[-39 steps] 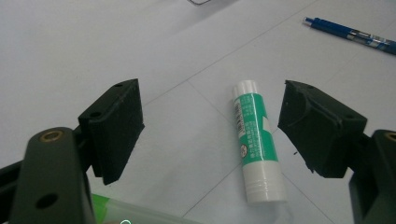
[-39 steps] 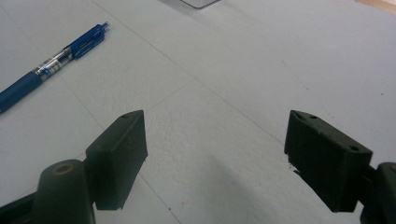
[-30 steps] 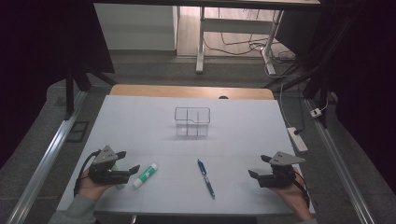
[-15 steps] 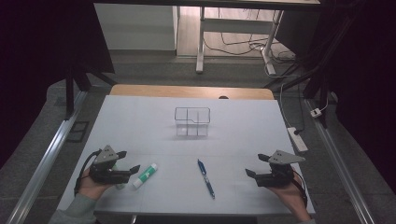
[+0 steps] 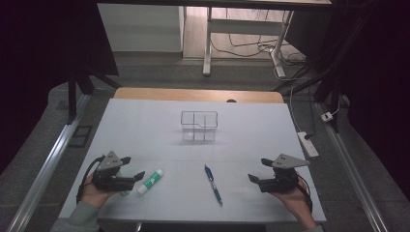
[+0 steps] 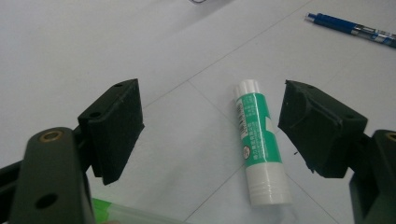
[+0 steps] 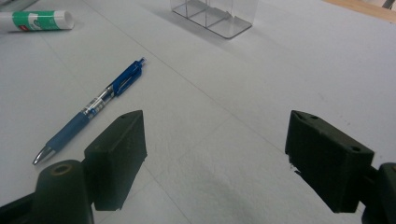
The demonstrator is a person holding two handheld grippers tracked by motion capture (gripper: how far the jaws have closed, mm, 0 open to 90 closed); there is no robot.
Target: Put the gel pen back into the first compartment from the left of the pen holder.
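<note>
Left gripper (image 5: 129,168) low over the white bench (image 5: 145,125), fingers (image 6: 114,126) released, spread wide. Glue stick (image 5: 150,181), green and white, lies flat on the bench just beside the fingers, at 3 o'clock from the gripper; in the left gripper view it sits between the fingers, nearer the right one, not touched. Right gripper (image 5: 259,170) fingers (image 7: 116,156) released, holding nothing. Blue pen (image 5: 213,185) lies at 9 o'clock from it, apart. Clear divided box (image 5: 199,126) at 12 o'clock of the pen, well apart.
</note>
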